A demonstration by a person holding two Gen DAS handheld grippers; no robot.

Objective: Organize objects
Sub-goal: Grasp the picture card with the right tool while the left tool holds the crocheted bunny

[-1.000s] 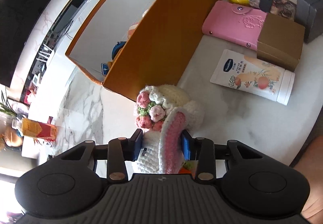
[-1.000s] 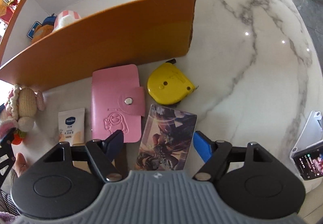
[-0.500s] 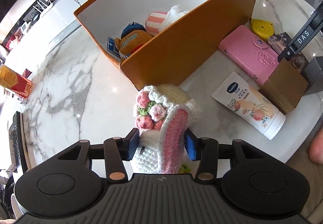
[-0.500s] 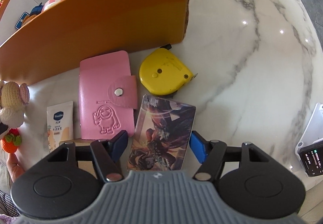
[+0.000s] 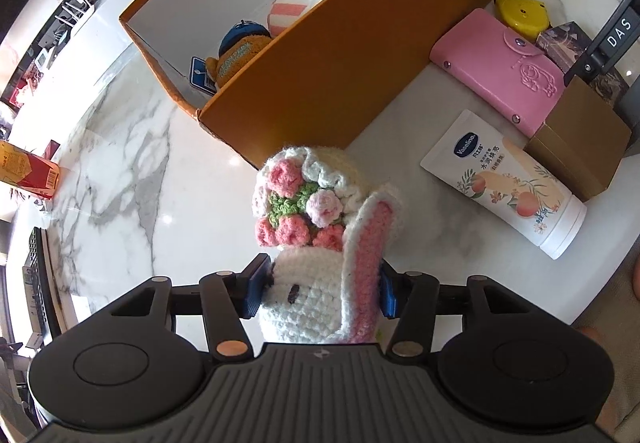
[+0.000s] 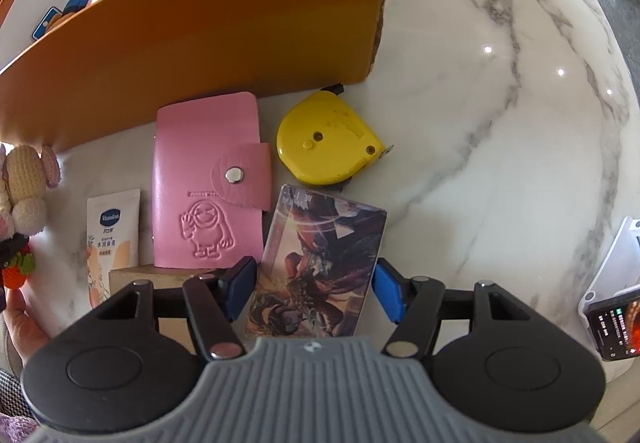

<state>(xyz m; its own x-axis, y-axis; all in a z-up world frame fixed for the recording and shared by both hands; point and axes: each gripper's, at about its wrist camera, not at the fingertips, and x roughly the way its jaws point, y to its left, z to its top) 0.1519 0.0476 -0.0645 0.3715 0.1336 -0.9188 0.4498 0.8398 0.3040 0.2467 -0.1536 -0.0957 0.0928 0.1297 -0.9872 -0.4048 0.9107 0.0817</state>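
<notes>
2 claws: left (image 5: 322,289) around crochet bunny (image 5: 320,243).

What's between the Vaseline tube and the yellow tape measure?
The pink card wallet lies between the Vaseline tube and the yellow tape measure, seen in the right wrist view.

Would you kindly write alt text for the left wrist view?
The left gripper holds a crocheted bunny doll above a marble table, near an orange box holding plush toys. To the right lie a lotion tube, pink card wallet, brown box and yellow tape measure.
</notes>
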